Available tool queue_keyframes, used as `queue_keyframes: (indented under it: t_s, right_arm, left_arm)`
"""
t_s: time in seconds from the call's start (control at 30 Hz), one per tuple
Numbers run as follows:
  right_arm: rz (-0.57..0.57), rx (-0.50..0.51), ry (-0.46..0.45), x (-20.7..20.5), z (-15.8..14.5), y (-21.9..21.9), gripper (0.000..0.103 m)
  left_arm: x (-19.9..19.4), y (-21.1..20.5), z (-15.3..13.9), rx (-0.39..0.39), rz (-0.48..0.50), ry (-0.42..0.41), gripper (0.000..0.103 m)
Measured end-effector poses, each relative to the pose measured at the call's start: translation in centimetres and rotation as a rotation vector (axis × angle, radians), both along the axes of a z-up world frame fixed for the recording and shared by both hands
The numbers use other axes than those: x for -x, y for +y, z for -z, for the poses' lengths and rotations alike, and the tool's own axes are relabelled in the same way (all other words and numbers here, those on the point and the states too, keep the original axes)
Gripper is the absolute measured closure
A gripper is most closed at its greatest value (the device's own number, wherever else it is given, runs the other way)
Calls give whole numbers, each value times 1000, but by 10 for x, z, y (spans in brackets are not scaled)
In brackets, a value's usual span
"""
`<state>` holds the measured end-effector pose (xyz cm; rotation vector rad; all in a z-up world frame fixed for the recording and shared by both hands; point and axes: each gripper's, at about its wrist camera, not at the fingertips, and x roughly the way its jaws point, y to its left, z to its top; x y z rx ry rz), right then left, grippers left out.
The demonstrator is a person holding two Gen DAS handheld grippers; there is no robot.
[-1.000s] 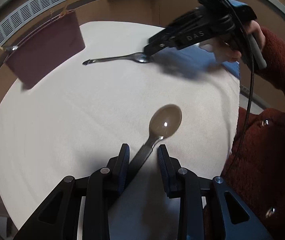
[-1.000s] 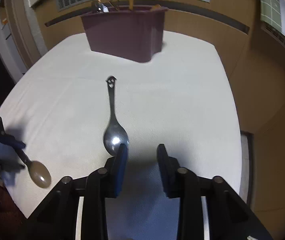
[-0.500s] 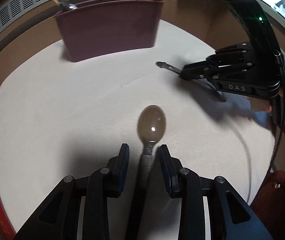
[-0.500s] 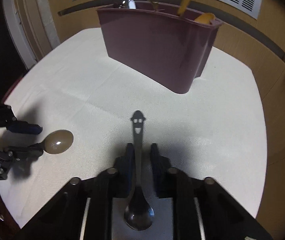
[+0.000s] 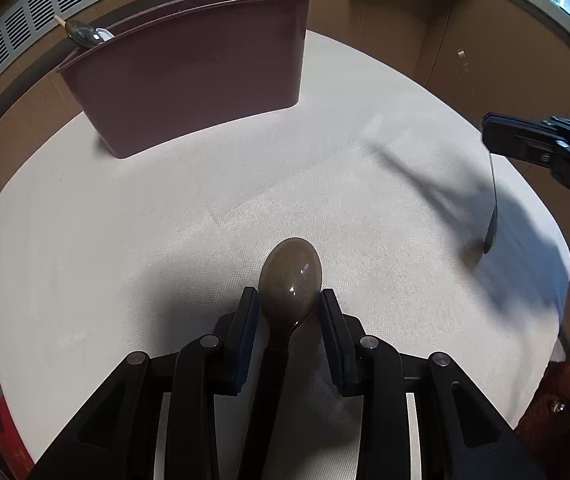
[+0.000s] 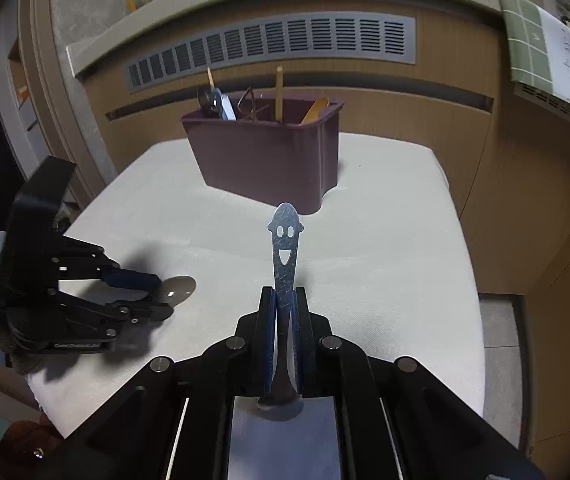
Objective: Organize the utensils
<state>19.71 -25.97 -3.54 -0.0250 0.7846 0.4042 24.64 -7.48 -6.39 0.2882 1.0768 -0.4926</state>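
Note:
A brown spoon lies on the white-clothed table. My left gripper is open and low over it, with the spoon's bowl between its fingertips and the handle running back under the jaws. In the right wrist view the left gripper straddles that spoon's bowl. My right gripper is shut on the handle of a metal spoon with a smiley-face cut-out. That spoon is off the table. In the left wrist view the metal spoon hangs bowl-down from the right gripper.
A maroon utensil caddy stands at the far side of the table, holding several utensils, among them wooden ones. The caddy backs onto a wooden wall with a vent grille. A red fuzzy sleeve is at the near right edge.
My right gripper closed on the metal spoon's handle and raised it off the cloth. My left gripper slid forward along the brown spoon, from over its handle to around its bowl, and swung toward the caddy.

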Motion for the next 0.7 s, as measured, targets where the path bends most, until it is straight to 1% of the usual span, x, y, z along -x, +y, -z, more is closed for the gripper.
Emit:
queue_keyframes:
  t_s: [0.13, 0.17, 0.27, 0.33, 0.37, 0.43, 0.47, 0.5, 0.57, 0.7]
  right_arm:
    - [0, -30, -21, 5, -4, -1, 97]
    - [0, -34, -22, 5, -5, -1, 97]
    - [6, -45, -23, 8, -5, 1, 97]
    - [11, -42, -31, 11, -8, 0, 97]
    - [14, -38, -41, 12, -10, 0, 97]
    - [22, -27, -63, 17, -14, 0, 98]
    - [25, -24, -75, 19, -16, 0, 103]
    - [26, -23, -83, 21, -18, 0, 102]
    - [26, -28, -96, 22, -21, 1, 102]
    - [20, -14, -105, 21, -24, 3, 102]
  left_arm:
    - [-2, 4, -2, 25, -24, 2, 71]
    - [11, -2, -3, 30, -31, -3, 71]
    - [15, -1, -2, 65, -64, -15, 72]
    - [17, 6, -6, 123, -107, -26, 72]
    - [22, 12, -11, 166, -135, -39, 72]
    - [36, 25, -25, 266, -184, -83, 72]
    - [42, 31, -32, 312, -206, -108, 72]
    - [51, 38, -41, 361, -231, -139, 72]
    - [59, 45, -48, 406, -264, -180, 72]
    - [77, 62, -64, 437, -290, -217, 72]
